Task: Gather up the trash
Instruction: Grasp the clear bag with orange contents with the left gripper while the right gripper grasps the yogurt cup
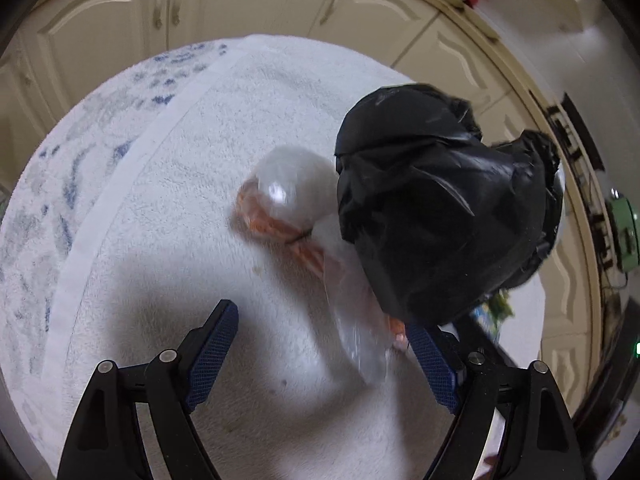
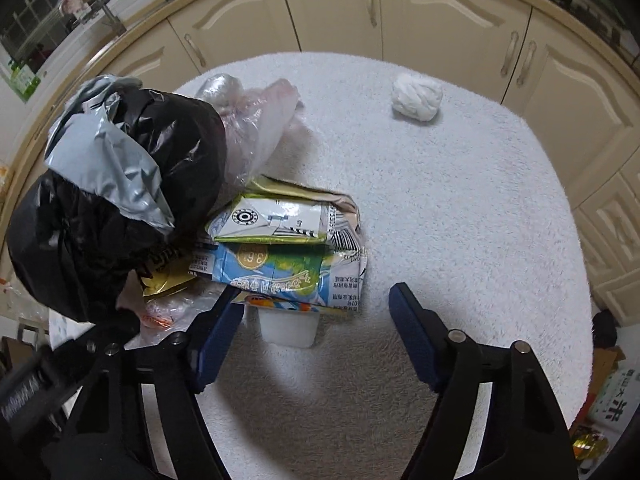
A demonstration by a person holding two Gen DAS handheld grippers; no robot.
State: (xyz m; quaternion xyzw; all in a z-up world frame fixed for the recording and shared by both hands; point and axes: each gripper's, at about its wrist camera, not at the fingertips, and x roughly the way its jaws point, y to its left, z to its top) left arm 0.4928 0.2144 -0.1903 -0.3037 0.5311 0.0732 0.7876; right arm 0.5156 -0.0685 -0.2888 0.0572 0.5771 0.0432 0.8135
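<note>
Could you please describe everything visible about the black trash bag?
The black trash bag is thin, glossy, crumpled plastic, bulging in rounded lumps, with a grey plastic sheet draped over its top. It sits on the white fluffy cloth, at the left of the right wrist view, leaning against flattened cartons and a clear plastic bag. Neither gripper holds it.

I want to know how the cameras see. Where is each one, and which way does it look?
Left wrist: sits on the left tongs, looking down at the black plastic trash bag; open fingers show.
Right wrist: sits on the right tongs, looking down at flattened milk cartons; open fingers show.
Both share the bag and white fluffy towel.
</note>
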